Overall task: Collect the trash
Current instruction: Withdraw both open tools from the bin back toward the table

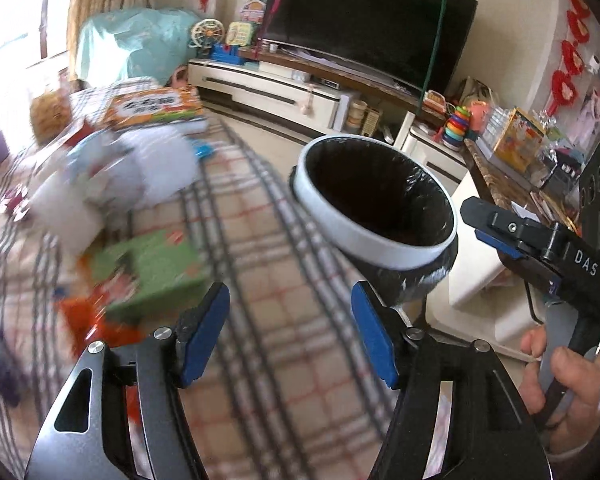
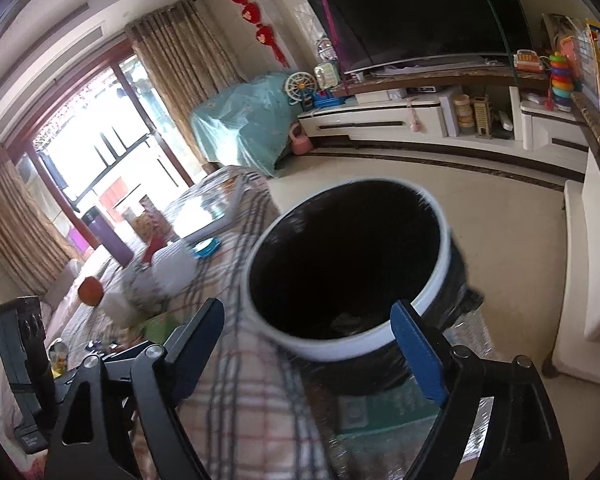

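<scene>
A round trash bin (image 1: 374, 200) with a white rim and black liner stands off the right edge of a plaid-covered table (image 1: 268, 280); it also fills the middle of the right wrist view (image 2: 348, 268). My left gripper (image 1: 290, 332) is open and empty over the plaid cloth. My right gripper (image 2: 312, 352) is open and empty, just before the bin's near rim; it shows at the right of the left wrist view (image 1: 500, 232). Blurred litter lies on the table's left: a white crumpled wrapper (image 1: 112, 176), a green box (image 1: 152, 272), an orange packet (image 1: 84, 320).
An orange printed box (image 1: 152, 108) lies at the table's far end. A TV (image 1: 364, 20) on a white cabinet (image 1: 276, 92) lines the far wall, with toys on shelves at right. A white low table (image 1: 476, 272) stands right of the bin. Tiled floor (image 2: 480, 208) lies beyond.
</scene>
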`<move>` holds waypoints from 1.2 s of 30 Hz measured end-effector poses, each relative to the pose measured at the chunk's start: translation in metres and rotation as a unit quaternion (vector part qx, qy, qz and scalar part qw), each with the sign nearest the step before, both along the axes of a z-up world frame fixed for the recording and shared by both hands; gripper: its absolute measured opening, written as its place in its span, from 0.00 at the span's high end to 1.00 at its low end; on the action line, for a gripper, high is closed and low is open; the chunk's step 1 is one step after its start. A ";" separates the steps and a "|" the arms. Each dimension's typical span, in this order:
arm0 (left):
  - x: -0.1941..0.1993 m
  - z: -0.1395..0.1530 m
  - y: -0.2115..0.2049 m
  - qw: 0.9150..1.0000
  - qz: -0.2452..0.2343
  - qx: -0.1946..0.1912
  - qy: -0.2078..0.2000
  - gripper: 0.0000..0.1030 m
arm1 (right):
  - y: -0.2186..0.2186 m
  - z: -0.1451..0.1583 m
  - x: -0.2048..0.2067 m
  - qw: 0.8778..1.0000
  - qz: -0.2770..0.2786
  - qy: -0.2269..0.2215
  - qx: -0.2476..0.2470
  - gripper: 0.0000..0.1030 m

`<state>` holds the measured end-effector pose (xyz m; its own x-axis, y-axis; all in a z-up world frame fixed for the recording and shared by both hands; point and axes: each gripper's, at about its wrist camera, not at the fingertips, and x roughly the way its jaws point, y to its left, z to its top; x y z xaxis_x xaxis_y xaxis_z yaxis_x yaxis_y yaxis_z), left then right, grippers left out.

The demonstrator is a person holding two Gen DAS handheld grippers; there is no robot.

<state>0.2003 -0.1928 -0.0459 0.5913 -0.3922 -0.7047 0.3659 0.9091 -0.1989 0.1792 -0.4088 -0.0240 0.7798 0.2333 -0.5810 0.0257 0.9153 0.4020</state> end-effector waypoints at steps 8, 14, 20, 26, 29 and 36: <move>-0.031 0.003 0.051 0.999 0.033 -0.010 -0.007 0.37 | 0.041 -0.005 -0.017 1.000 0.026 0.002 0.012 0.14; -0.049 -0.002 0.095 0.997 0.070 -0.018 -0.003 0.37 | 0.070 -0.007 -0.029 0.999 0.045 0.006 0.013 0.14; -0.064 -0.010 0.133 0.994 0.105 -0.024 0.005 0.37 | 0.105 -0.010 -0.037 0.997 0.073 0.010 0.009 0.13; -0.073 -0.014 0.169 0.989 0.143 -0.028 0.009 0.37 | 0.140 -0.017 -0.038 0.994 0.106 0.019 0.000 0.13; -0.073 -0.018 0.185 0.986 0.162 -0.030 0.016 0.36 | 0.155 -0.022 -0.036 0.992 0.123 0.026 -0.002 0.13; -0.066 -0.022 0.217 0.979 0.196 -0.046 0.029 0.31 | 0.182 -0.032 -0.027 0.987 0.154 0.037 -0.002 0.13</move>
<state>0.1343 0.0239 -0.0680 0.6688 -0.2062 -0.7142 -0.0218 0.9549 -0.2961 0.1517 -0.2270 -0.0563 0.6279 0.4494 -0.6354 -0.2241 0.8862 0.4054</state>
